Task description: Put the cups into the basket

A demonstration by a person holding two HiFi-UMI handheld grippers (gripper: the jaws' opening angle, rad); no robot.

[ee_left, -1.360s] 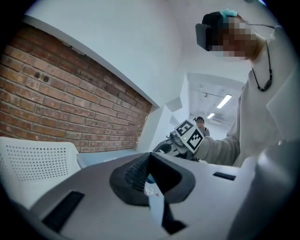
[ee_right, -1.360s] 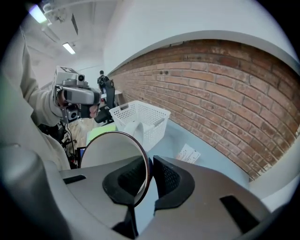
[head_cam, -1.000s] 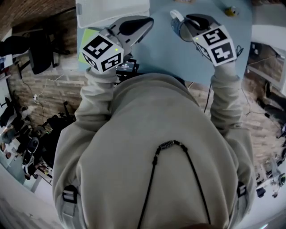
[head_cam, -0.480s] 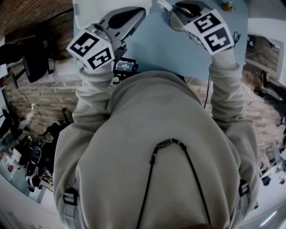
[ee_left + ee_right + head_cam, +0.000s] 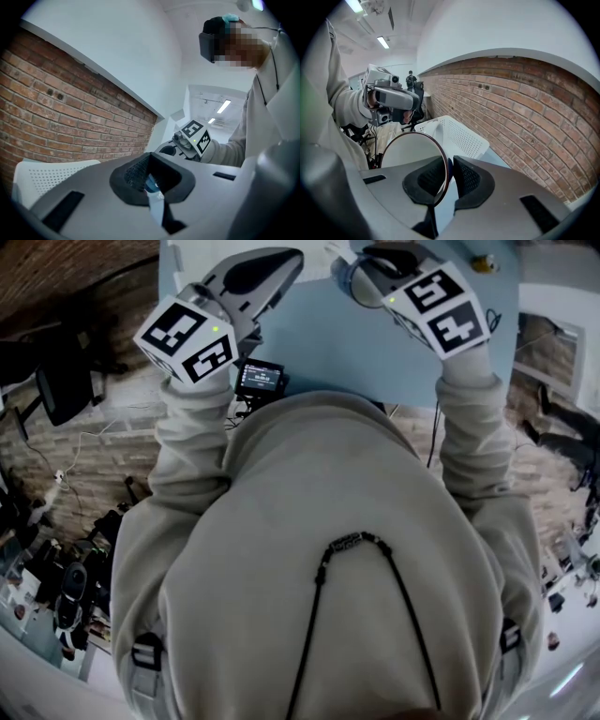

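My right gripper point(image 5: 449, 176) is shut on the rim of a cup point(image 5: 410, 152) with a pale inside and a dark edge; the cup's wall runs between the two black pads. In the head view that cup point(image 5: 345, 273) shows at the top, ahead of the right gripper point(image 5: 370, 263) and above the blue table point(image 5: 328, 343). The white perforated basket point(image 5: 461, 136) stands just beyond the cup, by the brick wall. My left gripper point(image 5: 279, 261) is raised beside it, jaws together with nothing seen in them; its pads point(image 5: 136, 173) leave only a thin slit.
A small yellow object point(image 5: 485, 261) lies at the table's far right. A small device with a lit screen point(image 5: 260, 378) sits at the table's near edge. The brick wall point(image 5: 525, 108) runs along the table's far side. The basket's white side point(image 5: 47, 176) shows low in the left gripper view.
Both grippers have moved farther forward over the table, toward the top of the head view. The right gripper still holds the cup.
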